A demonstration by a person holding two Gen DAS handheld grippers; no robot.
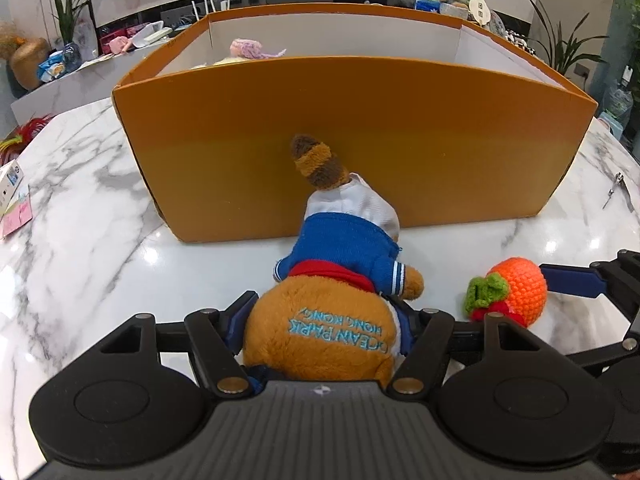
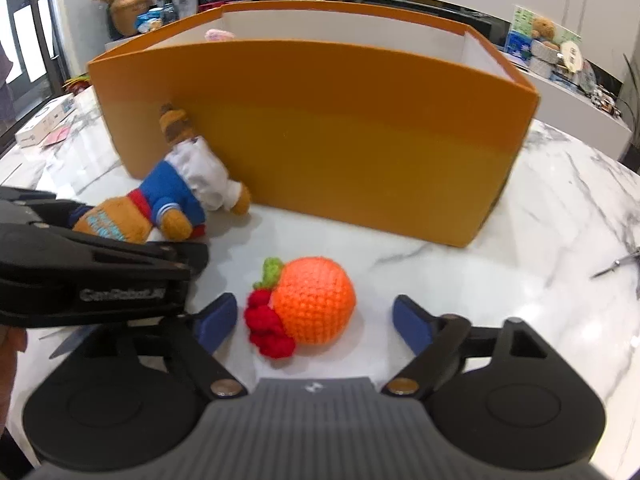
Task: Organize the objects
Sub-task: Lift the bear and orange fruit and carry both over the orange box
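Low centre of the left wrist view: your left gripper (image 1: 322,320) is clamped on the plush bear's (image 1: 320,336) head. In the right wrist view, your right gripper (image 2: 314,320) stands wide, pads clear of the crocheted orange (image 2: 312,300). Beyond, orange box (image 2: 360,136) fills mid-frame, bear's feet touching it.
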